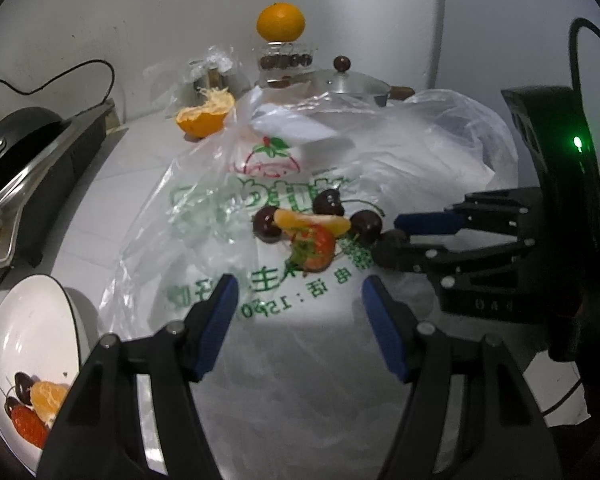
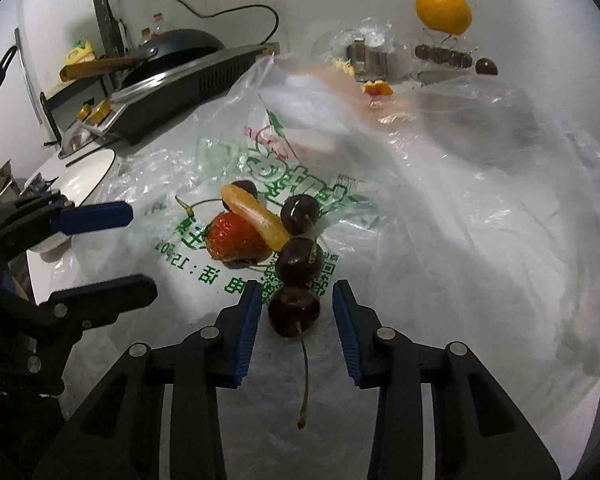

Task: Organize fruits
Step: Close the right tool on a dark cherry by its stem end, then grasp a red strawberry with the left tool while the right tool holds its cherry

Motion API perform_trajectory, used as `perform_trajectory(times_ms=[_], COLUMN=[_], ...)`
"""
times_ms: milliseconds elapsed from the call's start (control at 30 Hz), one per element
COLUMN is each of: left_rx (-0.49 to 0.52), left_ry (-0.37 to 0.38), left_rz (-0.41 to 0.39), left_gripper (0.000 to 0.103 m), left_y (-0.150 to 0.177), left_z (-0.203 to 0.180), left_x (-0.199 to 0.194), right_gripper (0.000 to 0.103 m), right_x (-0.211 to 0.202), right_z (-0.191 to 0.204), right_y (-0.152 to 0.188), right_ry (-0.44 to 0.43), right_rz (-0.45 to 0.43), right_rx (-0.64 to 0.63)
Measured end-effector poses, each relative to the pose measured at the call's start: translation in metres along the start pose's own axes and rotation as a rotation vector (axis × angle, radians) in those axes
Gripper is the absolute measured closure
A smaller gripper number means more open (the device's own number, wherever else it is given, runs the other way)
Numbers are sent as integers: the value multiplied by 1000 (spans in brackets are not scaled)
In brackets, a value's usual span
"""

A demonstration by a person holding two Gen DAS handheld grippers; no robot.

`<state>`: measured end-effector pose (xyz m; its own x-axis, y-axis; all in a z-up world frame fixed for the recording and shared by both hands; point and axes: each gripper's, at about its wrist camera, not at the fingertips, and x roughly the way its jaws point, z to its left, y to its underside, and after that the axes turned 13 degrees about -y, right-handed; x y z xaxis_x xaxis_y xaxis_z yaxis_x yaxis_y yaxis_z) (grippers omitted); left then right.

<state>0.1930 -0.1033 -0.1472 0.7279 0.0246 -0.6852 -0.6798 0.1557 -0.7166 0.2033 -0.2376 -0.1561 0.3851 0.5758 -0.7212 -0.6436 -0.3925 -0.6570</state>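
right hand-held gripper (image 2: 294, 318): jaws partway open around a cherry (image 2: 294, 314), pads not touching it
left hand-held gripper (image 1: 296, 300): half open, empty, strawberry (image 1: 314, 250) just ahead

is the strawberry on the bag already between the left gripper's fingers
No, the strawberry lies on the plastic bag beyond the left gripper, whose open fingers hold nothing.

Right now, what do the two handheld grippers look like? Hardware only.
Both match: black linkage arms with silver pivot pins, blue ribbed pads on the jaws. The left gripper shows this close up. The right gripper also has a black body with a lit green LED, faint embossed lettering and a black cable looping above.
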Motion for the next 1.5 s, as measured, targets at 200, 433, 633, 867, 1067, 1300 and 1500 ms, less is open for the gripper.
perform_trajectory(times_ms=[200, 433, 633, 867, 1067, 1300, 1500], left_rx=[17, 42, 51, 16, 12, -1, -4], left_ry=[-5, 4, 35, 62, 89, 103, 98], left_rz=[11, 24, 36, 69, 78, 89, 82], left_gripper=[37, 37, 37, 38, 47, 65, 71], left_y=[-9, -16, -21, -24, -25, -28, -28], left_z=[-3, -11, -17, -15, -17, -15, -13], left_x=[11, 23, 35, 48, 54, 59, 56], right_gripper=[75, 75, 75, 75, 75, 75, 75], right_x=[4, -11, -20, -19, -17, -18, -17], right_z=[1, -5, -16, -21, -23, -23, -24], right_y=[0, 1, 2, 1, 1, 3, 3], right_ry=[2, -18, -21, -41, -45, -46, -47], right_rz=[23, -29, -55, -59, -58, -55, -51], right_rx=[-20, -7, 10, 32, 41, 50, 52])
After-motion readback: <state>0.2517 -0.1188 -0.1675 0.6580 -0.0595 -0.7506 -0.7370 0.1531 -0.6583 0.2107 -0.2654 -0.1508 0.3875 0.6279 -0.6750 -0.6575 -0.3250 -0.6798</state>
